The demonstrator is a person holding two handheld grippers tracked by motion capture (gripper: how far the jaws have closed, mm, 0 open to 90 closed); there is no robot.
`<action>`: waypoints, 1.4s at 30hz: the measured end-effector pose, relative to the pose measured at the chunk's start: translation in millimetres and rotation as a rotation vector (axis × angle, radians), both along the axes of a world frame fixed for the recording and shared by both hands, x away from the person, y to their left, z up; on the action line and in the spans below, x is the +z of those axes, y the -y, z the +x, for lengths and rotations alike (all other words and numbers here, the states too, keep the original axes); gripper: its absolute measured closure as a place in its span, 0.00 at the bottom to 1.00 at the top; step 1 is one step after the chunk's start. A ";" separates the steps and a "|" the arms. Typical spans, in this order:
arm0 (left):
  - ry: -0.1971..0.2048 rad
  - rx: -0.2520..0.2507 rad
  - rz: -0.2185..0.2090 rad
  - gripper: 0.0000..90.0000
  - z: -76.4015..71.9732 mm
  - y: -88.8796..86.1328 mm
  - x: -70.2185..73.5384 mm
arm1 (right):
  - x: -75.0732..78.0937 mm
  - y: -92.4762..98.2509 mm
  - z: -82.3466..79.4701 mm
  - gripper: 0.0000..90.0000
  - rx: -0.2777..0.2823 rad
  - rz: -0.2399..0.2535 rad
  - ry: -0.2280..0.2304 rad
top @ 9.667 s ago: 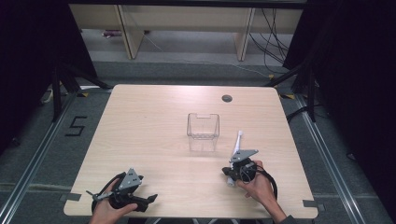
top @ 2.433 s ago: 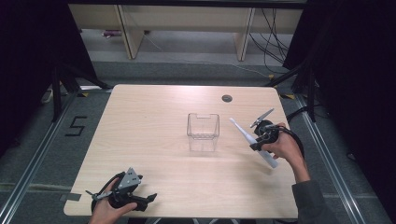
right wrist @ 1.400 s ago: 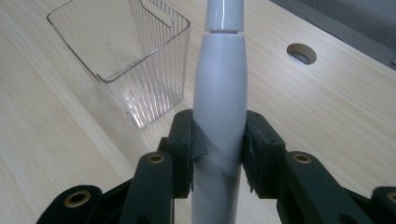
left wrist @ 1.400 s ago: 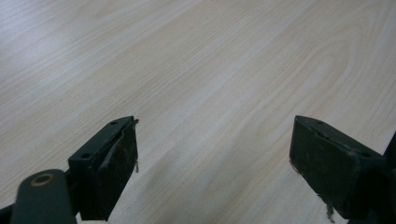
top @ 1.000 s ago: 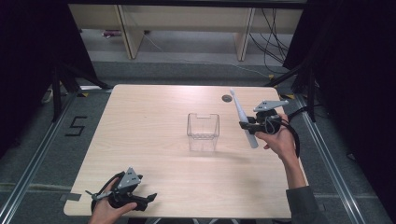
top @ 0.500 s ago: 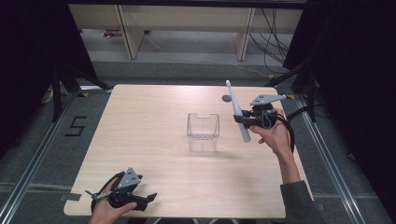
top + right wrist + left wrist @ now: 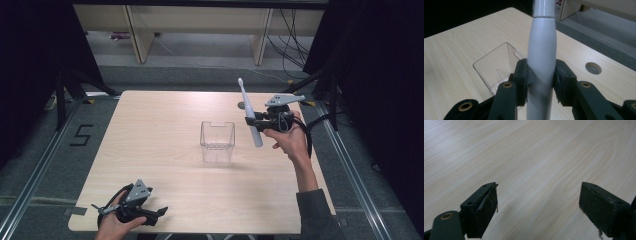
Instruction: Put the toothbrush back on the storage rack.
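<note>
Right gripper view: right claw (image 7: 541, 82) clamped on white toothbrush (image 7: 541, 57); left claw (image 7: 537, 212) wide, empty.

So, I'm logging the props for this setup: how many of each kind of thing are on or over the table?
White electric toothbrush, held in the right gripper: 1
Clear plastic container: 1
Grippers, counting the left gripper too: 2
Total: 4

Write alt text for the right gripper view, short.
A white electric toothbrush stands upright, its handle clamped between the two black jaws of the right gripper. Behind it on the light wooden table sits a clear plastic container, with a round cable hole in the tabletop at right.
</note>
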State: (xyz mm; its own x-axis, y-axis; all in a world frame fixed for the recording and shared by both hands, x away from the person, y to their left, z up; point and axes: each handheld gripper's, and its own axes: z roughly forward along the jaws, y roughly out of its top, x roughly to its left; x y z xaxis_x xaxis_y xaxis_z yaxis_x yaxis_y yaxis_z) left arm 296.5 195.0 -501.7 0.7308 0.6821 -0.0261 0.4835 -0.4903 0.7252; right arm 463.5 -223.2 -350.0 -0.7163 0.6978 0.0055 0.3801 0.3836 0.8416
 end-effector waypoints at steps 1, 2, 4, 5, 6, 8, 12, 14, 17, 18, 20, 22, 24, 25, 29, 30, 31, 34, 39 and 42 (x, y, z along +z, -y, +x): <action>0.001 0.000 -0.002 0.16 0.3 0.1 -0.4 | 0.5 -0.4 1.2 0.74 0.010 0.000 0.008; -0.004 -0.001 0.003 0.16 0.3 -0.1 0.1 | 1.3 -1.2 1.0 0.74 0.006 0.000 0.005; -0.002 -0.001 0.001 0.16 0.3 -0.2 -0.1 | 1.9 -5.0 1.0 0.74 -0.004 0.014 0.006; 0.000 0.000 0.000 0.16 -0.1 -0.1 0.1 | 2.9 -5.4 2.7 0.74 0.004 0.001 0.019; -0.001 0.001 -0.001 0.16 0.0 0.0 -0.1 | 4.2 -6.7 3.6 0.74 0.011 -0.002 0.024; 0.000 -0.002 0.003 0.16 0.1 0.0 -0.2 | 6.2 -9.7 3.6 0.74 0.018 0.008 0.007; 0.003 0.002 0.004 0.16 -0.2 0.6 -0.3 | 11.9 -15.7 6.3 0.74 0.028 0.007 0.023; 0.001 -0.001 0.001 0.16 -0.2 0.0 0.0 | 15.1 -19.1 7.0 0.74 0.036 0.008 0.016; -0.002 -0.003 -0.014 0.16 -1.2 1.0 -0.1 | 18.1 -25.8 9.0 0.74 0.049 0.019 0.028; -0.001 -0.002 -0.018 0.16 -1.1 1.3 -0.4 | 19.9 -28.4 9.6 0.74 0.060 0.015 0.023; -0.003 -0.001 -0.012 0.16 -1.1 1.3 0.0 | 20.9 -33.4 9.8 0.74 0.061 0.021 0.025; -0.001 -0.001 -0.015 0.16 -1.3 1.1 -0.2 | 22.3 -38.0 10.6 0.74 0.077 0.020 0.006; -0.003 -0.002 -0.017 0.16 -1.2 0.9 0.0 | 22.5 -41.5 12.2 0.74 0.085 0.016 0.020; -0.002 -0.002 -0.017 0.16 -1.2 1.0 -0.1 | 21.7 -44.2 11.7 0.74 0.082 0.028 0.002; -0.003 -0.007 -0.016 0.16 -1.0 1.3 -0.3 | 19.8 -51.8 14.9 0.74 0.089 0.029 -0.002; -0.002 0.006 -0.024 0.16 -1.5 2.2 -0.7 | 20.1 -53.2 16.3 0.74 0.103 0.019 -0.004; -0.004 0.005 -0.027 0.16 -1.4 2.0 -0.8 | 19.5 -55.6 16.1 0.74 0.101 0.028 -0.011; -0.004 0.006 -0.030 0.16 -1.6 1.9 -0.8 | 18.9 -61.0 18.7 0.74 0.115 0.028 -0.002; -0.003 -0.008 -0.011 0.16 -1.2 1.5 -0.1 | 17.7 -70.6 20.6 0.74 0.129 0.034 -0.008; 0.003 -0.006 -0.005 0.16 -0.9 0.7 0.1 | 15.7 -76.2 22.2 0.74 0.137 0.036 -0.019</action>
State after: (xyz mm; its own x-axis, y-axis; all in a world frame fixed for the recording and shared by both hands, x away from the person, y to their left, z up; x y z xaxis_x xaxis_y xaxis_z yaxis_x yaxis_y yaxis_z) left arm 295.6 194.3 -501.7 0.7353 0.6772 -0.0273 0.4783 -0.4899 0.7288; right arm 485.7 -147.0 -334.4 -0.8042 0.5927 0.0435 0.3424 0.4022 0.8491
